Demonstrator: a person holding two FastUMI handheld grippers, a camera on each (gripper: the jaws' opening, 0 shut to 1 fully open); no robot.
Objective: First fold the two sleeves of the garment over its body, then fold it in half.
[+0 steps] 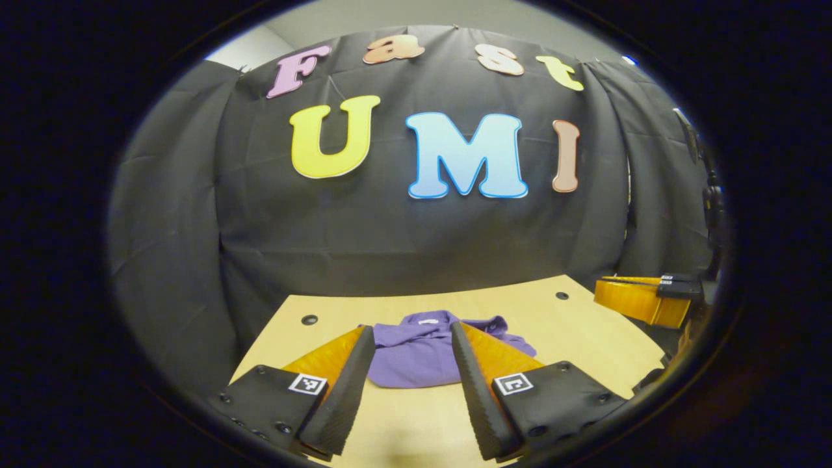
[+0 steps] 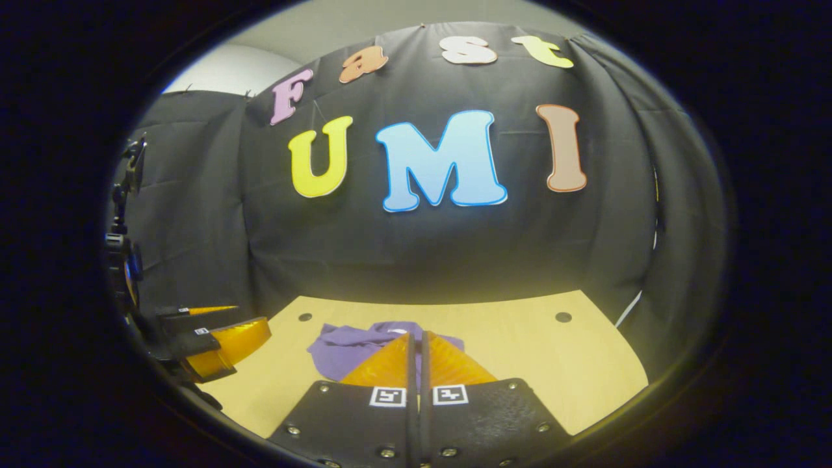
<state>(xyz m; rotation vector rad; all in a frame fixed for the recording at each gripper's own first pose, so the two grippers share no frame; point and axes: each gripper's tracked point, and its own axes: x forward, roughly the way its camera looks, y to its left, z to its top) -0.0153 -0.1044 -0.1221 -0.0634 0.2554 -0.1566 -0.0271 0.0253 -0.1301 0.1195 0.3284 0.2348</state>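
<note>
Purple garment (image 1: 421,354) bunched into a compact heap on the far middle of the pale wooden table (image 1: 403,422), collar side toward the black cloth wall (image 1: 390,227). Sleeves not laid out flat; exact fold state hard to tell from this low angle.

Left gripper (image 1: 413,338): fingers spread wide, nothing between them, held above the near part of the table with the garment seen through the gap, apart from both fingers. Seen again at the left edge of the right gripper view (image 2: 221,338), off the table's left side, well apart from the garment.

Right gripper (image 2: 416,344): 2 fingers pressed together, just a thin dark line between them, no cloth visibly caught there. Tips pointing at the garment (image 2: 344,351), which lies just beyond and mostly to their left; contact with the cloth impossible to tell. Same gripper at the right edge of the left gripper view (image 1: 643,299), raised beside the table's far right corner.

Small dark round holes (image 1: 309,320) near the table's far corners.
</note>
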